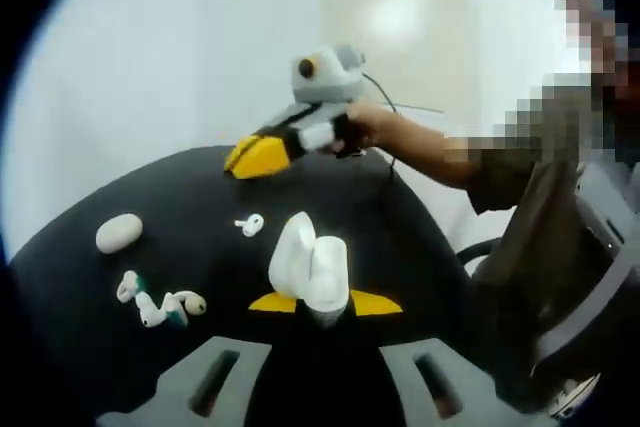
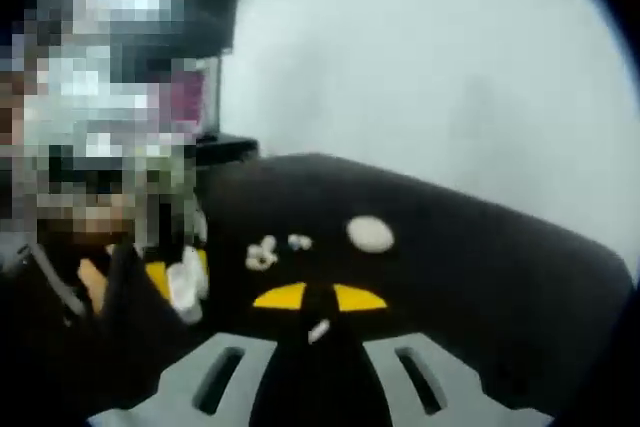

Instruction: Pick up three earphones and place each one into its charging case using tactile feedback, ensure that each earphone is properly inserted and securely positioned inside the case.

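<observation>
My left gripper [image 1: 323, 303] is shut on an open white charging case [image 1: 312, 265], which stands upright between its yellow tips with the lid up. On the black table lies one white earphone [image 1: 250, 224], and further left a cluster of earphones [image 1: 160, 304]. My right gripper [image 1: 260, 156], held by a hand, hovers over the table's far edge with its yellow tips together. In the right gripper view its tips [image 2: 319, 297] stand almost touching, holding nothing. A white earphone [image 2: 318, 331] lies on the table below them. The held case [image 2: 185, 284] shows at the left.
A shut oval white case [image 1: 119, 233] [image 2: 370, 234] lies on the black round table [image 1: 200, 187]. The earphone cluster [image 2: 265, 252] lies between it and my left gripper. A person's sleeve and a chair [image 1: 560, 277] sit at the right of the table.
</observation>
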{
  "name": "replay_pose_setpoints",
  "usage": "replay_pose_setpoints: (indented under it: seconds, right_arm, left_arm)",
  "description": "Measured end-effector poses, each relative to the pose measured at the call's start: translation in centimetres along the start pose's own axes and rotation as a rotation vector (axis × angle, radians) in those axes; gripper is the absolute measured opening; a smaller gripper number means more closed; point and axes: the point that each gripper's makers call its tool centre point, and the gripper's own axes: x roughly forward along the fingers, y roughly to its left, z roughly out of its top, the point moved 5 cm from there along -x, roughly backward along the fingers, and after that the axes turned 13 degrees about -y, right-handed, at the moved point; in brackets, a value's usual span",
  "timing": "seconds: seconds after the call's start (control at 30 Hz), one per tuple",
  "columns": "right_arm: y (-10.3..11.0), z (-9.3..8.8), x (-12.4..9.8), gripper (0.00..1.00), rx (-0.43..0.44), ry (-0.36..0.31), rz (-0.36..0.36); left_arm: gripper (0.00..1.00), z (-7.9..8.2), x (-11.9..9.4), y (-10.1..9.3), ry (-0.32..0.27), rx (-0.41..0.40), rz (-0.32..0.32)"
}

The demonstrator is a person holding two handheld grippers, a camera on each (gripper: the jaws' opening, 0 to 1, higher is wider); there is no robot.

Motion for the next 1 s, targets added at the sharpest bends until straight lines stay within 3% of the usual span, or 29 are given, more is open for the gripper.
replay_pose_setpoints:
  seconds: [0.1, 0.17, 0.27, 0.37, 0.53, 0.67, 0.73, 1.0]
  right_arm:
    - [0.8, -1.7, -0.6, 0.14, -0.003, 0.028, 0.010]
    - [1.3, -2.5, -0.1, 0.17, -0.100, 0.062, 0.054]
    - [1.4, -2.3, 1.3, 0.19, -0.213, 0.043, 0.094]
    - [0.8, -2.8, 2.3, 0.13, -0.213, 0.095, 0.110]
    - [0.7, -2.5, 2.4, 0.13, -0.246, 0.098, 0.149]
    - [2.0, -2.0, 2.1, 0.13, -0.244, 0.027, 0.266]
    - [2.6, -2.4, 1.9, 0.13, -0.267, 0.037, 0.317]
    - [1.8, -2.8, 0.5, 0.19, -0.301, 0.052, 0.253]
  left_arm:
    - [0.14, 0.0, 0.0, 0.0, 0.000, 0.006, -0.004]
    - [0.14, 0.0, 0.1, 0.0, -0.003, 0.004, -0.005]
    - [0.14, 0.0, 0.1, 0.1, -0.007, 0.000, -0.003]
    - [0.14, 0.0, 0.0, 0.1, -0.011, 0.001, -0.002]
    - [0.14, 0.0, 0.0, 0.2, -0.012, 0.001, -0.004]
    - [0.14, 0.0, 0.0, 0.3, -0.011, 0.000, -0.007]
    - [0.14, 0.0, 0.0, 0.3, -0.011, 0.003, -0.007]
    - [0.14, 0.0, 0.0, 0.2, -0.011, 0.015, -0.003]
